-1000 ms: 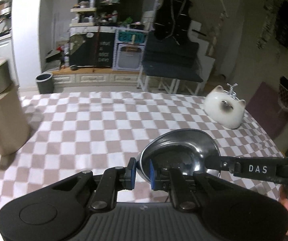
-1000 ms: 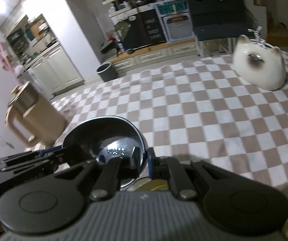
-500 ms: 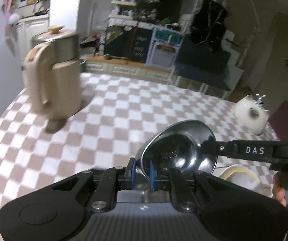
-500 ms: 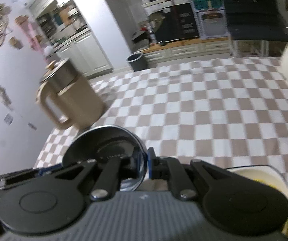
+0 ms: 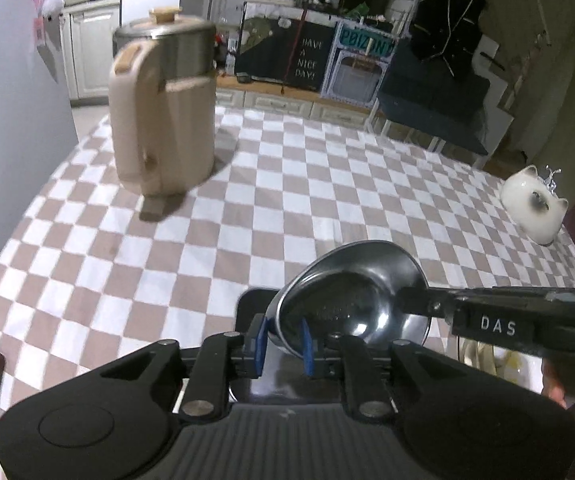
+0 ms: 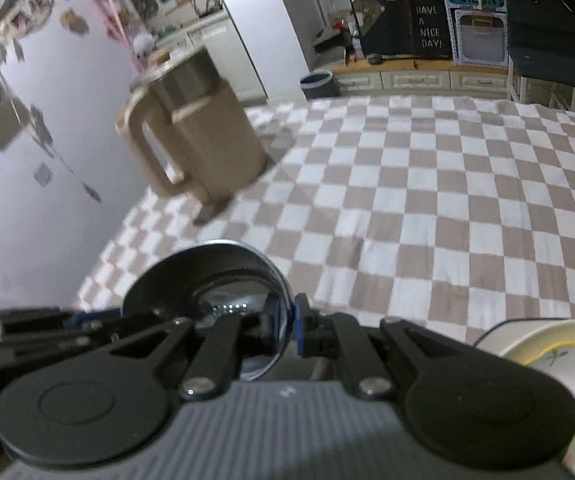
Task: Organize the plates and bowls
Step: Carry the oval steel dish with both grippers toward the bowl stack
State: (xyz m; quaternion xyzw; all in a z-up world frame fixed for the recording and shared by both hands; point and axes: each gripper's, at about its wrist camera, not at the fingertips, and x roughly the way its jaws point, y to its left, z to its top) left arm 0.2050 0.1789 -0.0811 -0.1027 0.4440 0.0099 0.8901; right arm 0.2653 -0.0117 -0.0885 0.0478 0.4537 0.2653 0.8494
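1. Steel bowl [image 5: 351, 300] hangs tilted above the checkered tablecloth [image 5: 271, 184], near the table's front edge, gripped on opposite sides of its rim by both grippers.
2. Left gripper [image 5: 283, 342] has its blue pads either side of the bowl's near rim; its jaws are opening, narrow, with the rim between them, and a small gap shows at the pads.
3. Right gripper [image 6: 285, 330] is clamped nearly closed on the bowl's rim [image 6: 207, 280]; in the left wrist view its black finger marked "DAS" reaches in from the right and meets the far rim.
4. Under the bowl in the left wrist view lies a dark rectangular object [image 5: 253, 312] that I cannot identify.
5. White dish with a yellow line [image 6: 543, 356] sits just to the right of the bowl, at the front of the table.
6. Beige kettle [image 5: 163, 108] with a steel upper body and a wooden knob stands upright at the far left of the table, well apart from the bowl.
7. White cat-shaped ceramic [image 5: 535, 208] rests at the table's far right edge.
8. Fingers of a hand [image 5: 559, 392] show at the lower right, behind the right gripper.
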